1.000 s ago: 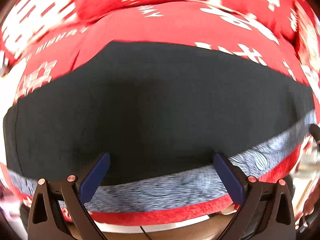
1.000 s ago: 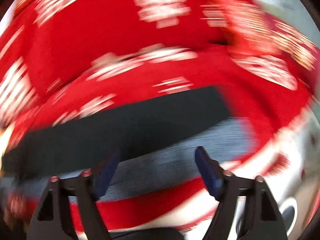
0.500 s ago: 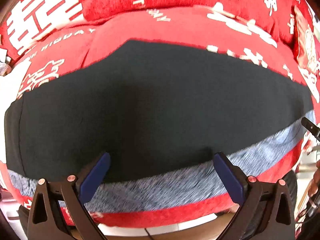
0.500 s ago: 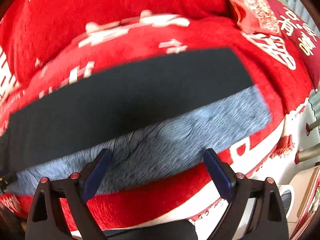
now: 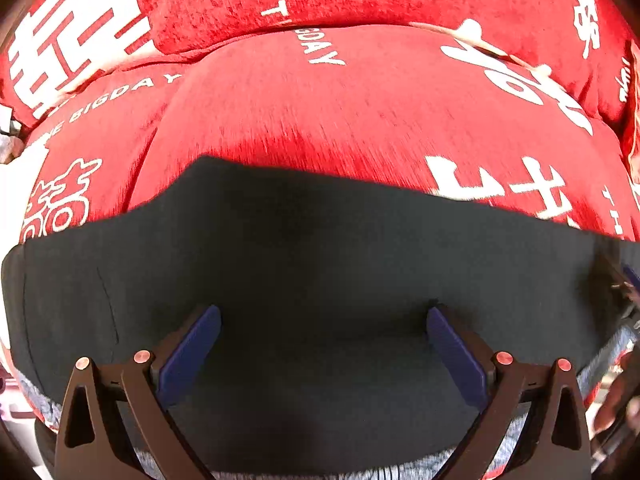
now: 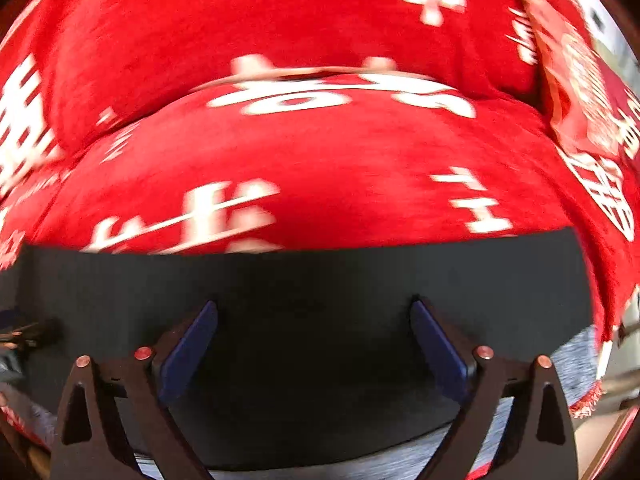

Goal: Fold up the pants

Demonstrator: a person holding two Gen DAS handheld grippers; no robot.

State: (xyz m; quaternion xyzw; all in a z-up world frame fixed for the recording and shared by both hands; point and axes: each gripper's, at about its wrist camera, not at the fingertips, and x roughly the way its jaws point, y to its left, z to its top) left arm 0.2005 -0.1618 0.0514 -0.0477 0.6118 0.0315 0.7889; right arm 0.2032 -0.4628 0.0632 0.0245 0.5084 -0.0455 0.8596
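Pants now fill each frame's lower half — both grippers, fingers wide and empty, have closed in to grasp.

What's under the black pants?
A grey fleecy layer peeks out below the pants, maybe their lining, and all of it lies on the red cover. What is under the middle is hidden.

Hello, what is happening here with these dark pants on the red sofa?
A person is folding black pants laid flat on a red sofa cover with white lettering. Both tongs, left and right, are open above the dark fabric and grip nothing. A grey heathered layer of the pants shows along the near edge.
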